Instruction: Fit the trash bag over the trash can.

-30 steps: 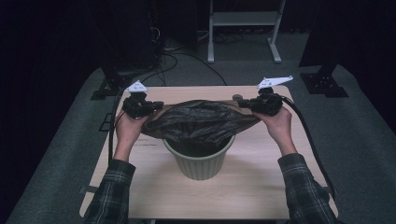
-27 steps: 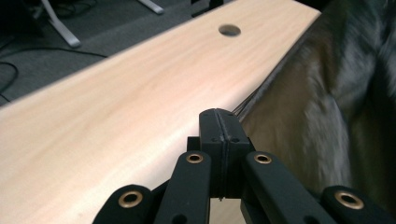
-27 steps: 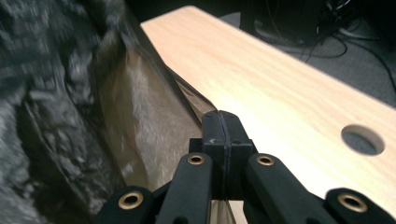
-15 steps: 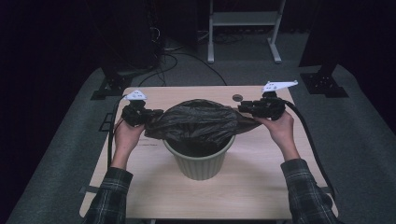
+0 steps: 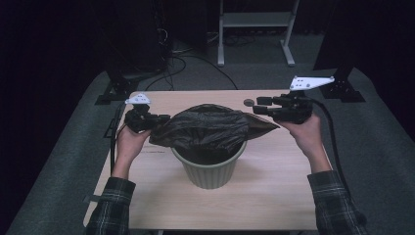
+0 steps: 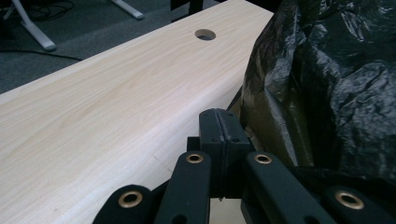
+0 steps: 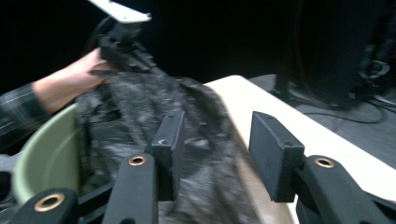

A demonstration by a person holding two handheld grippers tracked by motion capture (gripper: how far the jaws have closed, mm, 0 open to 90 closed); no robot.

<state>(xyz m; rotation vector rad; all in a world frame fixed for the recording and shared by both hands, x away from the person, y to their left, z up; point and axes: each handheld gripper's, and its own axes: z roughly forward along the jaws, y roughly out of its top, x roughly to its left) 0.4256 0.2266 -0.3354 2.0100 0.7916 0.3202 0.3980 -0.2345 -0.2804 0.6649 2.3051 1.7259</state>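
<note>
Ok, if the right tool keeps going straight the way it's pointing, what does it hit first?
Most likely the black bag: the right tool, jaws just opened and apart with nothing between them, points across it toward the left tool. Depth is unclear, so it may pass just over the plastic.

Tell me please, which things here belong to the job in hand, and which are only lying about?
In the job:
- bag, black, draped over the bin's mouth
- bin, green, on the table
- left gripper, shut on the bag's edge
- right gripper, jaws just opened, off the bag

Lying about:
- cables on the floor
- white frame behind the table
- black stands
</note>
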